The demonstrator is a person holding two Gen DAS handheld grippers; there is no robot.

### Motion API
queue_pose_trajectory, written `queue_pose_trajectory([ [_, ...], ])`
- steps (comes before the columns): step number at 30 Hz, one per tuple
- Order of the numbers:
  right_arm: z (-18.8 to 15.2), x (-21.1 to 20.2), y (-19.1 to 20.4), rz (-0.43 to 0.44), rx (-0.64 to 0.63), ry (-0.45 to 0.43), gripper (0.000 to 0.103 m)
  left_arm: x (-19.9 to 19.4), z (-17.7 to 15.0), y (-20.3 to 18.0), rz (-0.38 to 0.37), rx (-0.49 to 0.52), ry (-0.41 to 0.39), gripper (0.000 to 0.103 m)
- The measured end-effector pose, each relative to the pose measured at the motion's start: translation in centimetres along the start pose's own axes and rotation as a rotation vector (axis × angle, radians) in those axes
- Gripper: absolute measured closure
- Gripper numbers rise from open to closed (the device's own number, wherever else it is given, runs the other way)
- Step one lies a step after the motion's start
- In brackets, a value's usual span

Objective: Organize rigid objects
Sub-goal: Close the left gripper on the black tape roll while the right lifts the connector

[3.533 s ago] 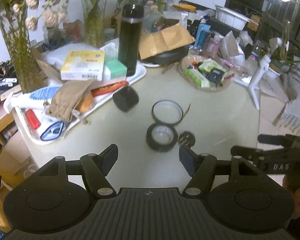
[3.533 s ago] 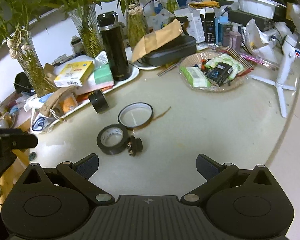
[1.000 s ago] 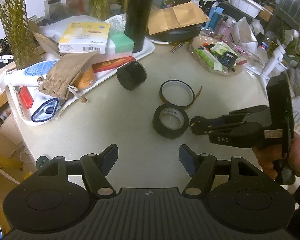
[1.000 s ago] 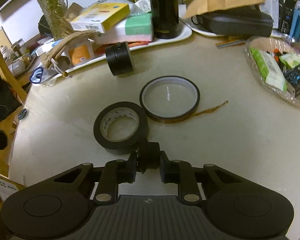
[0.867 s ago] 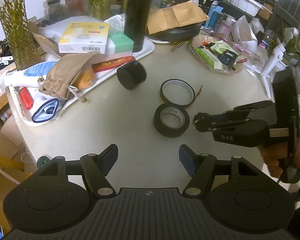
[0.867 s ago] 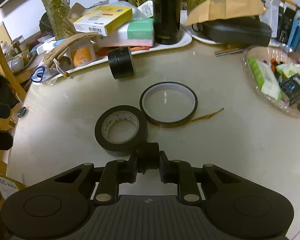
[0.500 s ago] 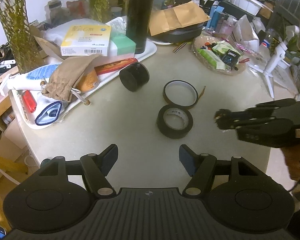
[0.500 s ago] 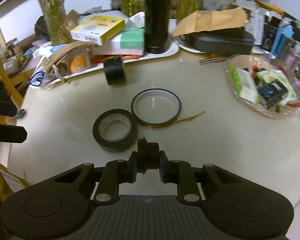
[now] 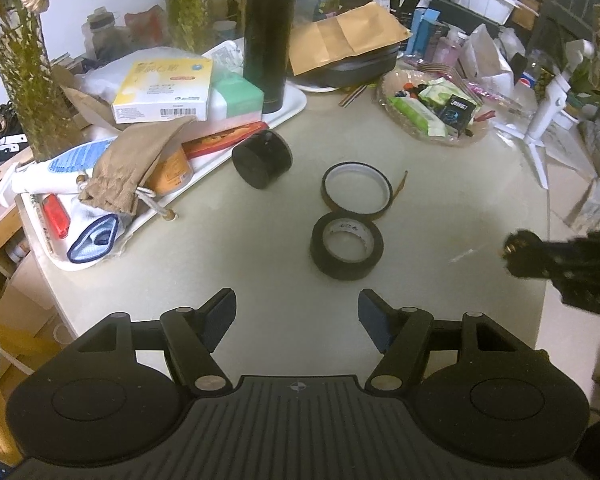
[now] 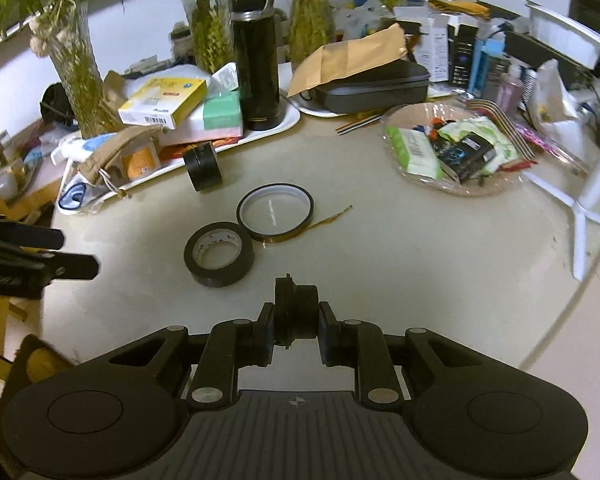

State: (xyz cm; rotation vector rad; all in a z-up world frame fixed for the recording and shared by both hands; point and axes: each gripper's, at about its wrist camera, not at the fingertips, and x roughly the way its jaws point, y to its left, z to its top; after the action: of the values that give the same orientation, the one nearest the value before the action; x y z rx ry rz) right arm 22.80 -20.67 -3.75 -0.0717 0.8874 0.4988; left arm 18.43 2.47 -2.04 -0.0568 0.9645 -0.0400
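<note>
A small black knob [image 10: 295,312], light and stiff we judge, sits pinched across its sides in our right tongs [image 10: 294,334]; left tongs [image 9: 296,316] hang wide and empty.

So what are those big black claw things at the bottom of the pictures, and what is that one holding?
They are grabbing tools. A person holds one in each hand, and each tool has a small camera looking forward along its two jaws, so each picture is taken from one tool.

In the left tool's picture, the left gripper has its jaws wide apart and holds nothing. In the right tool's picture, the right gripper has its jaws closed on a small black round part, lifted above the table.

On the table lie a black tape roll, a thin brownish tape ring beside it and a black round case standing on its edge. Behind are a tall black flask on a white tray and a glass dish of packets.
</note>
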Motion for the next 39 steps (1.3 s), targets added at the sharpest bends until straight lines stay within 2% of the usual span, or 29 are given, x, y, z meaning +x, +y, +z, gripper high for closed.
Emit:
queue_pose_trajectory([
  [9,-1.5,-2.1,-0.3,0.012,0.071,-0.022,0.079,1.2,1.2,-0.4,0.005,0.054,-0.008,0.036],
  [12,-1.7,-2.2,-0.3,0.024,0.078,-0.017,0.079,1.9,1.7,-0.4,-0.016,0.054,-0.003,0.036],
  [15,-1.7,-2.0,-0.3,0.027,0.082,-0.010,0.079,2.8,2.3,-0.6,-0.042,0.058,0.009,0.029],
  [19,-1.6,-2.0,-0.4,0.029,0.093,-0.012,0.079,4.5,2.9,-0.8,-0.032,0.086,0.022,0.022],
  [28,-1.5,-1.8,-0.7,0.043,0.113,-0.006,0.079,7.8,4.1,-1.8,-0.067,0.143,0.064,0.018],
  [39,-1.2,-1.6,-0.9,0.054,0.124,0.000,0.079,11.0,4.7,-3.0,-0.071,0.173,0.138,0.015],
])
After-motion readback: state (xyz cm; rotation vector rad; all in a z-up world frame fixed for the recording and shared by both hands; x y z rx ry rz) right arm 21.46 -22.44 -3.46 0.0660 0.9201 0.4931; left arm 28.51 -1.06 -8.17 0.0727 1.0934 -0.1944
